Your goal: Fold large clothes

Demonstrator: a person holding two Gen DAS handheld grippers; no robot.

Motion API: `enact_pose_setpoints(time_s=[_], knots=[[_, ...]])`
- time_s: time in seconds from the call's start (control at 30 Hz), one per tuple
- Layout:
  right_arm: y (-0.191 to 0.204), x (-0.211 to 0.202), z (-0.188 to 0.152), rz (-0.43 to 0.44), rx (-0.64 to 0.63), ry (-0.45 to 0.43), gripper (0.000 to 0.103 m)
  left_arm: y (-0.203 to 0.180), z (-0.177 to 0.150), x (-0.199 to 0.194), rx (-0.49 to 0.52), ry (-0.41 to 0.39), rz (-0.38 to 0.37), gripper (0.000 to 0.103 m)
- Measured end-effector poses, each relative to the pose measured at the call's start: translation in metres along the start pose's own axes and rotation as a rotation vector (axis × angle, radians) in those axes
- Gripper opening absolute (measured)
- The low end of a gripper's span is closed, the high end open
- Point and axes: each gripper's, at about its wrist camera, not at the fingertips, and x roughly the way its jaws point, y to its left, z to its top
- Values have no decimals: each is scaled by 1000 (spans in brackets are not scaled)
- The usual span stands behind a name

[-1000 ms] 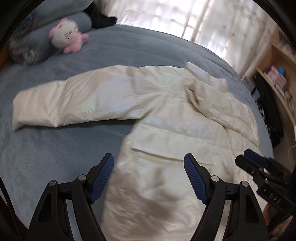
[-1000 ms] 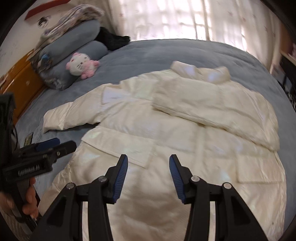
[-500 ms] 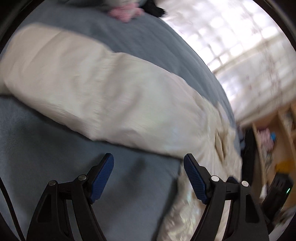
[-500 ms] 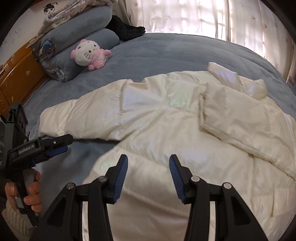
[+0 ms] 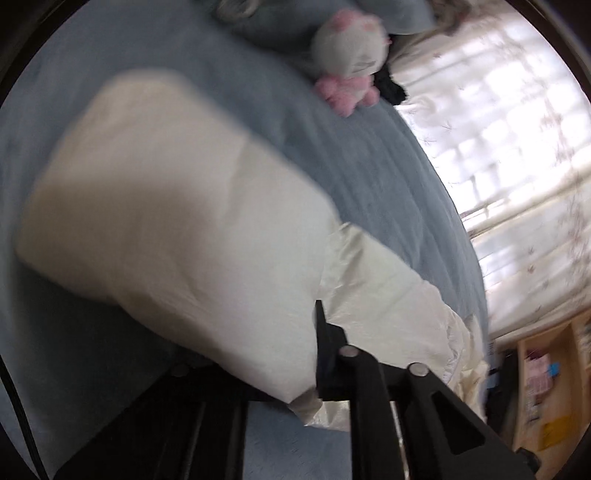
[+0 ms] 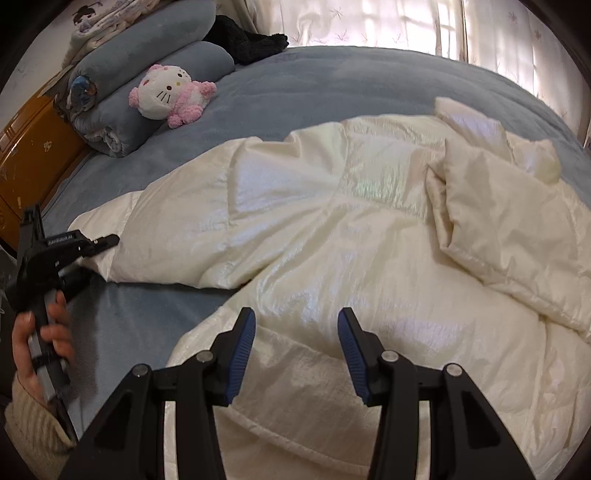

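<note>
so the bed (image 6: 332, 85) takes up pretty much everything, covered in a blue-grey blanket, with sheer curtains (image 6: 406, 22) glowing behind it. spread across it is the big cream puffer jacket (image 6: 351, 240), lying flat with one sleeve (image 6: 177, 236) stretched out toward the left and the other one folded over the chest on the right side. rolled-up grey blankets (image 6: 147, 81) sit stacked at the headboard end, and a hello kitty plush (image 6: 166, 94) leans against them, well apart from the jacket. a dark fuzzy thing (image 6: 247, 40) lies behind the rolls, can't tell what it is.

the right claw (image 6: 295, 354) hovers over the lower part of the jacket, jaws spread wide apart with nothing between them. the left claw (image 6: 99, 243) is down at the cuff end of the outstretched sleeve, and its own blurry view shows the sleeve (image 5: 184, 240) bunched right up against the fingers, looks clamped onto it. the left hand (image 6: 40, 339) wraps the handle, knit cuff showing.
</note>
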Motion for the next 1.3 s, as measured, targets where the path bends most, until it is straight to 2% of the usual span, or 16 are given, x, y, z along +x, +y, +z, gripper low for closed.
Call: enact_pose_setpoints(time_s=[0.07, 0.13, 0.27, 0.37, 0.5, 0.67, 0.8, 0.93, 1.07, 1.1, 1.17, 1.2, 1.23, 1.27, 1.3], knots=[[-3, -3, -2, 12, 11, -3, 47, -38, 2, -17, 142, -60, 75, 6], [-5, -8, -3, 19, 17, -14, 47, -77, 3, -36, 263, -123, 87, 5], [-12, -25, -5, 36, 35, -43, 46, -165, -11, -83, 449, -226, -2, 5], [-21, -43, -9, 48, 53, -72, 47, -224, -31, -108, 553, -247, -94, 5], [-45, -72, -18, 48, 95, -110, 47, -300, -74, -119, 700, -205, -183, 5], [-96, -105, -30, 7, 167, -149, 47, -372, -143, -93, 835, -103, -248, 5], [-140, -123, -44, -27, 240, -165, 47, -399, -193, -74, 896, -30, -268, 6], [-176, -135, -56, -59, 302, -172, 47, -416, -230, -52, 930, 24, -258, 5], [-203, -143, -64, -97, 357, -180, 47, -415, -262, -35, 955, 72, -229, 7], [-208, -144, -67, -95, 369, -181, 47, -414, -269, -28, 968, 90, -220, 10], [-218, -147, -69, -105, 395, -184, 47, -417, -280, -17, 987, 140, -227, 37], [-222, -149, -71, -107, 402, -186, 47, -408, -286, -17, 991, 164, -235, 45], [-225, -150, -72, -111, 409, -184, 47, -408, -290, -14, 991, 191, -247, 61], [-228, -150, -73, -112, 415, -182, 47, -407, -291, -13, 985, 204, -259, 67], [-231, -150, -73, -110, 422, -182, 47, -406, -292, -13, 977, 210, -269, 67]])
